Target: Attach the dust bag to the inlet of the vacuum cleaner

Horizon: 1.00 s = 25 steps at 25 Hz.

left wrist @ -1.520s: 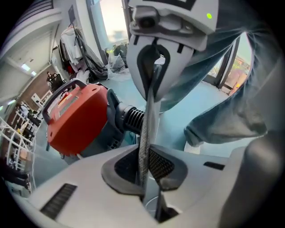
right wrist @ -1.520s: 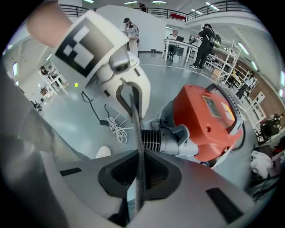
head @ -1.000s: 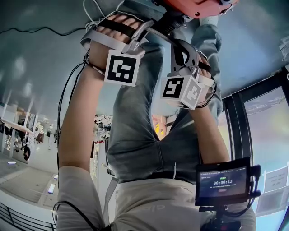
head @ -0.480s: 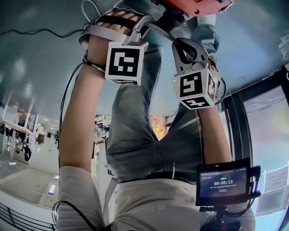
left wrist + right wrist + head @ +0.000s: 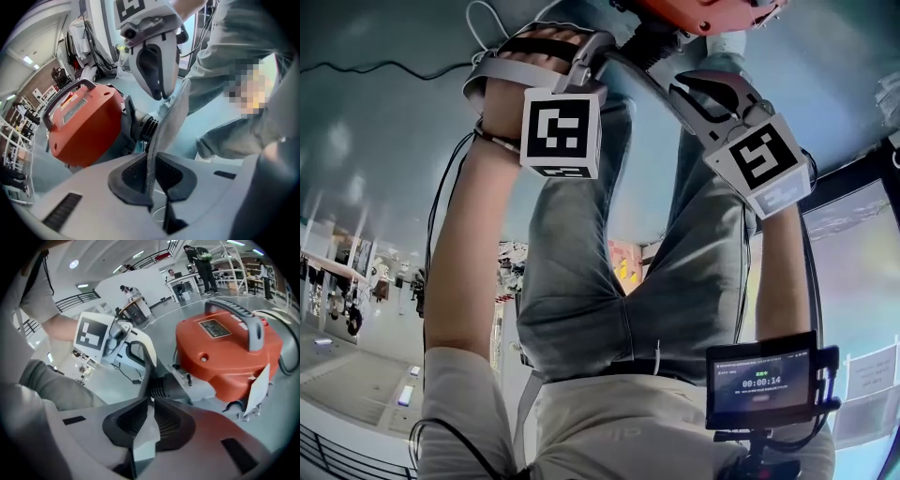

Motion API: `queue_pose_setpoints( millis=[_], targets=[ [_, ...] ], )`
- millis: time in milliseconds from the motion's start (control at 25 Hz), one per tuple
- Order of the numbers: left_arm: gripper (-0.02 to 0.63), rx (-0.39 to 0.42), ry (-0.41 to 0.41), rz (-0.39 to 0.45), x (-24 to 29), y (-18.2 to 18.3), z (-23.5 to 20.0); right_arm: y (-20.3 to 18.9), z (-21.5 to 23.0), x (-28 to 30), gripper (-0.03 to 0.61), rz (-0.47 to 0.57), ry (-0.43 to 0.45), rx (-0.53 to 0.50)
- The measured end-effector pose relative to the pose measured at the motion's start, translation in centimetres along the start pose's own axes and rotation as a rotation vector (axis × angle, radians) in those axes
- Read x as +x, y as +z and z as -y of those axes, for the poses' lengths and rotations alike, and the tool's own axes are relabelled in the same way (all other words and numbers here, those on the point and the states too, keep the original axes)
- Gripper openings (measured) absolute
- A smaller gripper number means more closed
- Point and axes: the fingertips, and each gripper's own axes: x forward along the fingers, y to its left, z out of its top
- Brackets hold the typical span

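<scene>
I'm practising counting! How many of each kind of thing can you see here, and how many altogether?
vacuum cleaner: 1
dust bag: 1
grippers: 2, the left gripper and the right gripper
screen: 1
Total: 5

The person wears faded blue-grey jeans (image 5: 581, 281) and a pale short-sleeved shirt (image 5: 609, 422). Black cables (image 5: 432, 225) run along the left arm, and a black strap (image 5: 546, 52) crosses that hand. The left gripper (image 5: 151, 176) and right gripper (image 5: 149, 420) have pale grey shells, black ribbed pads and cubes (image 5: 560, 131) printed with black-and-white square markers.
</scene>
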Motion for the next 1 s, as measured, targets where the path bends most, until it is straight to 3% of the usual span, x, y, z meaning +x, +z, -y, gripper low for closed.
queue_pose_setpoints(
  millis=[320,600,760,880,1000],
  targets=[
    [0.028,-0.012,-0.001,-0.005,-0.2,0.1,-0.3,-0.2,-1.0,1.7,0.028,-0.038,0.081,-0.050],
    [0.028,-0.019,-0.002,-0.005,-0.3,0.1,-0.3,0.6,-1.6,2.1,0.028,-0.042,0.089,-0.037],
    [0.028,-0.009,-0.014,-0.003,-0.2,0.2,-0.3,1.0,-0.8,2.8,0.028,-0.069,0.041,-0.015],
    [0.032,0.001,-0.076,0.015,-1.1,-0.4,0.5,1.0,-0.5,2.9,0.017,-0.064,0.004,-0.026],
    [0.057,-0.104,-0.109,0.114,-5.4,-1.3,-1.5,0.9,-0.5,3.2,0.015,-0.063,-0.026,-0.075]
  ],
)
